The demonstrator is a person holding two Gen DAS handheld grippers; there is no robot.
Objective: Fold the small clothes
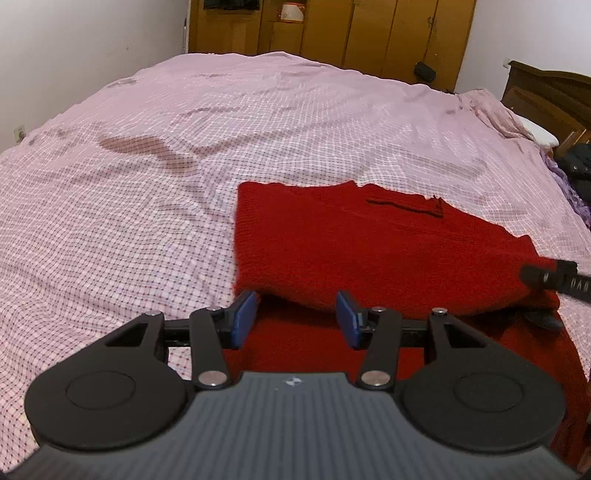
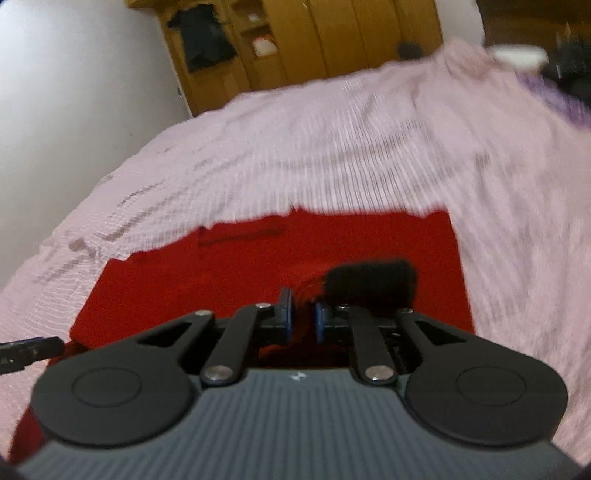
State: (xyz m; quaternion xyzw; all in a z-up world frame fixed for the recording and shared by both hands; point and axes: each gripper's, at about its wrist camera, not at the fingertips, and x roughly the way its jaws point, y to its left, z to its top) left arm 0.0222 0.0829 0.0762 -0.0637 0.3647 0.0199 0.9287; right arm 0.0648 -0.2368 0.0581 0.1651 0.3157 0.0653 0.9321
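Two grippers, one red sweater, a fold half made

Two tools work a red knitted sweater [image 1: 369, 240] lying on the checked pink bedsheet [image 1: 147, 166]; in the left wrist view it fills the ground from the centre out to 3 o'clock and down toward 6 o'clock; a folded upper layer rests on a lower layer that runs under the gripper. The left gripper [image 1: 295, 321] stands half open, its blue pads [image 1: 243, 317] either side of the near folded edge with nothing pinched between them; my reading is that it waits there to steady or take that edge. The right gripper [image 2: 302, 317] is nearly closed; red knit shows in the narrow gap between its pads, so it appears to be pinching a bunch of the sweater, though the blur leaves this unsure; a dark fuzzy patch [image 2: 369, 280] lies just beyond the pads at 1 o'clock, and I cannot tell what it is. Holding one side while the other stands ready suits carrying a flap across; the knit looks soft and thick, likely to sag. A wooden wardrobe [image 1: 332, 29] stands at 12 o'clock beyond the bed.
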